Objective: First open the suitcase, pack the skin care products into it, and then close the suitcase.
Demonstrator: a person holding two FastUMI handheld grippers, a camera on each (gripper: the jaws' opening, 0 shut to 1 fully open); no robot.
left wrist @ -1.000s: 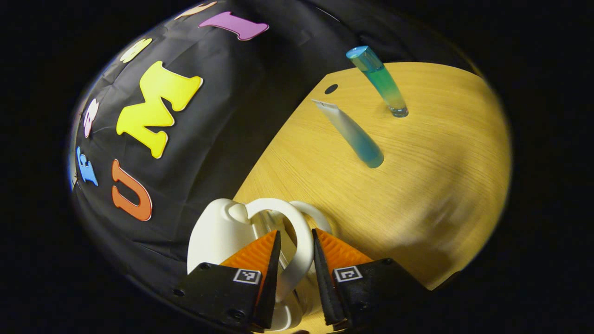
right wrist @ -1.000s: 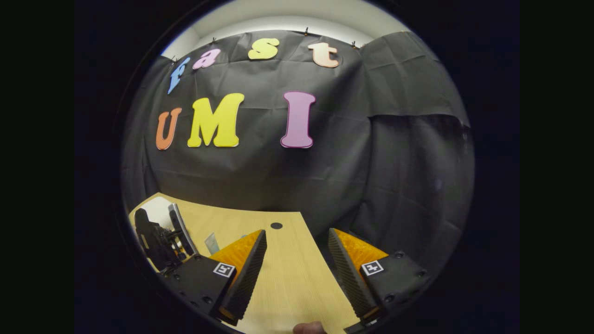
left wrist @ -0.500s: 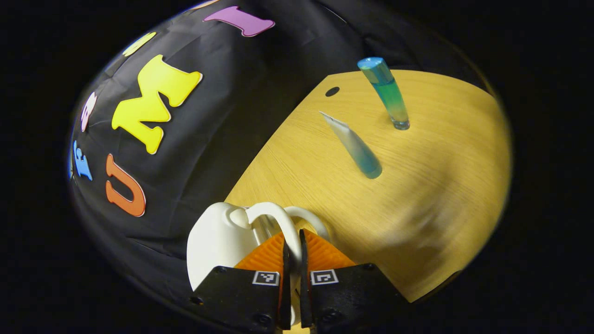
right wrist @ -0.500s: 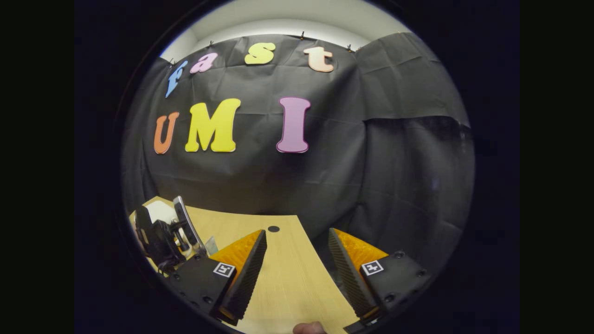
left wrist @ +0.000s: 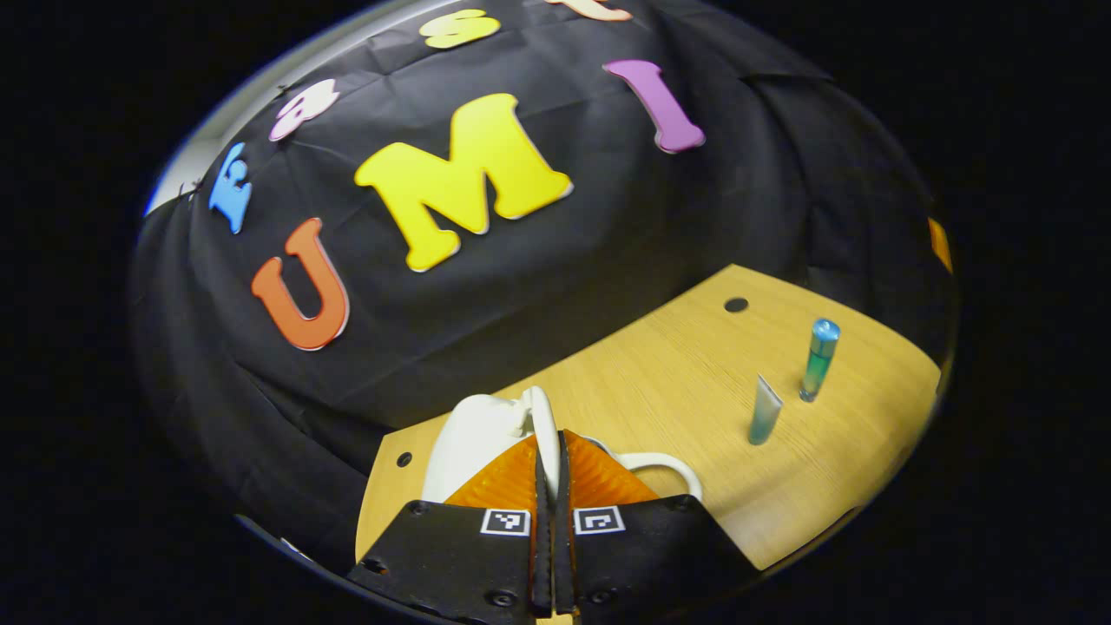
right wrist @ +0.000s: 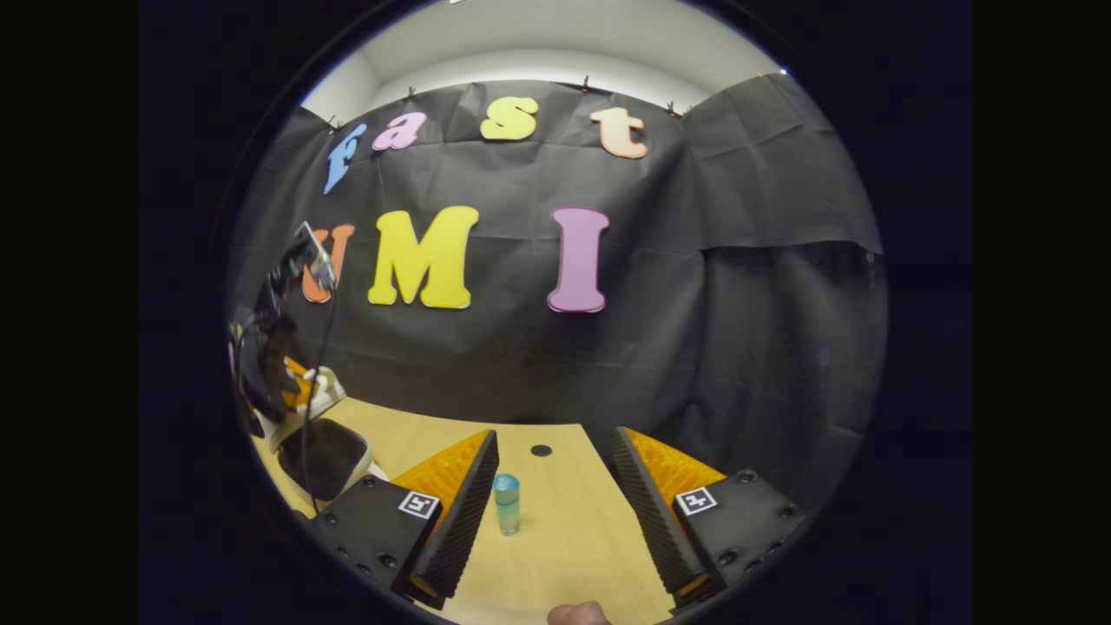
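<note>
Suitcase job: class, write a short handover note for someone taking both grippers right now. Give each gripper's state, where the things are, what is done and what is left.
Left gripper: shut on the handle of the white suitcase, at the table's left end. In the right gripper view the suitcase looks partly open, with its dark inside showing.
Right gripper: open, holding nothing, above the table.
Products: the blue-green bottle and the tube stand upright side by side on the table, away from the suitcase.
Done: opening is under way.
Left: finish opening, pack both products, close the suitcase.
</note>
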